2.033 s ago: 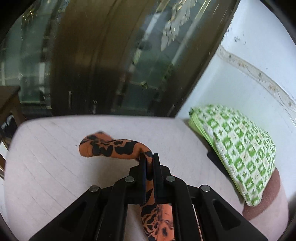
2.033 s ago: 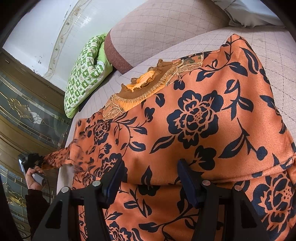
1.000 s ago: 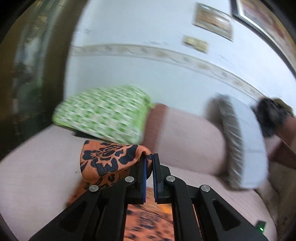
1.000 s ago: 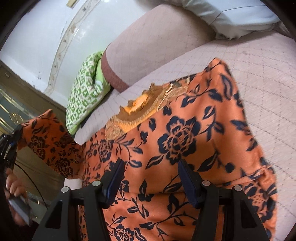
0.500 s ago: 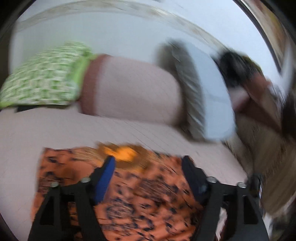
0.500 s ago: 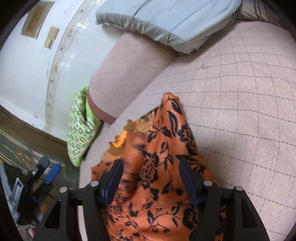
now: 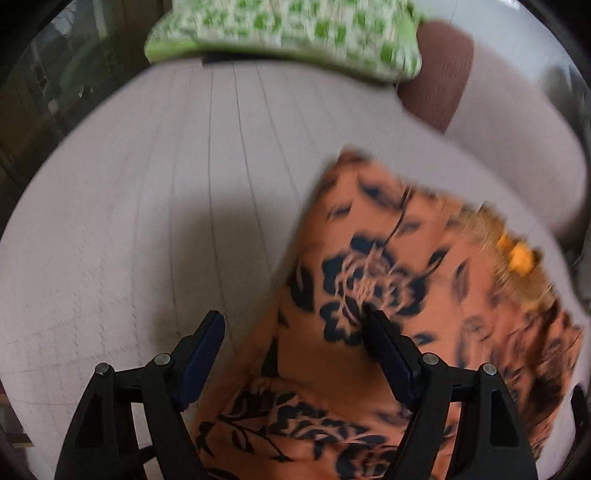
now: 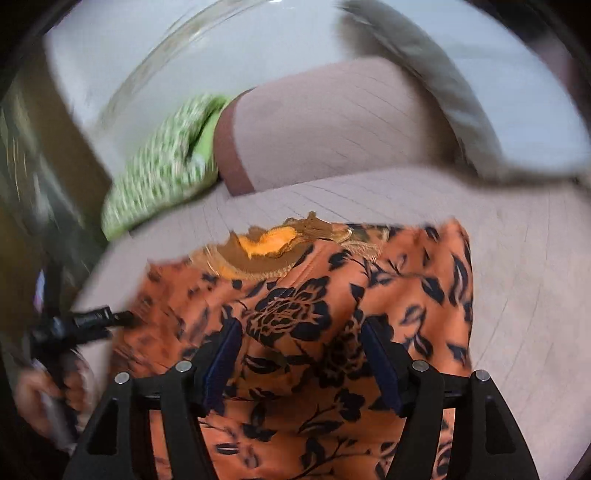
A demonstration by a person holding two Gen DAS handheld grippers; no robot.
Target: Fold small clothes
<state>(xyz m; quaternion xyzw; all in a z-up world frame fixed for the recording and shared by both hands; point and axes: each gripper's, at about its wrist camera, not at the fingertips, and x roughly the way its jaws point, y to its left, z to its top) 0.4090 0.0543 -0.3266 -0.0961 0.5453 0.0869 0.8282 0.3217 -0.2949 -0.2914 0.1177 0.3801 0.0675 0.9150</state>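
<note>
Orange floral fabric now lies free of both tools: the orange floral top (image 7: 376,295) rests on the pale quilted sofa seat (image 7: 147,206), and the left gripper (image 7: 293,332), which two seconds ago pinched a sleeve drawn out to the side and a second ago was carrying it across, hangs with its fingers wide and nothing between them. That sleeve is no longer stretched away from the body; in the left wrist view the garment's near edge runs as a fairly straight diagonal line, which reads as the sleeve folded in and let go.

The right gripper (image 8: 301,339) hovers over the middle of the top, fingers spread wide and empty, as in the earlier frames. Its view shows the gold-trimmed neckline (image 8: 273,247) at the far end of the garment, toward the sofa backrest (image 8: 332,125), and the other side also turned in, so the piece looks narrower than before. The left gripper appears there at the garment's left edge, blurred.

Both views are smeared by motion. A green patterned cushion (image 7: 280,33) sits well apart at the seat's far end.

My reading: both side folds are done, and a lengthwise fold, hem to neckline, likely remains.
</note>
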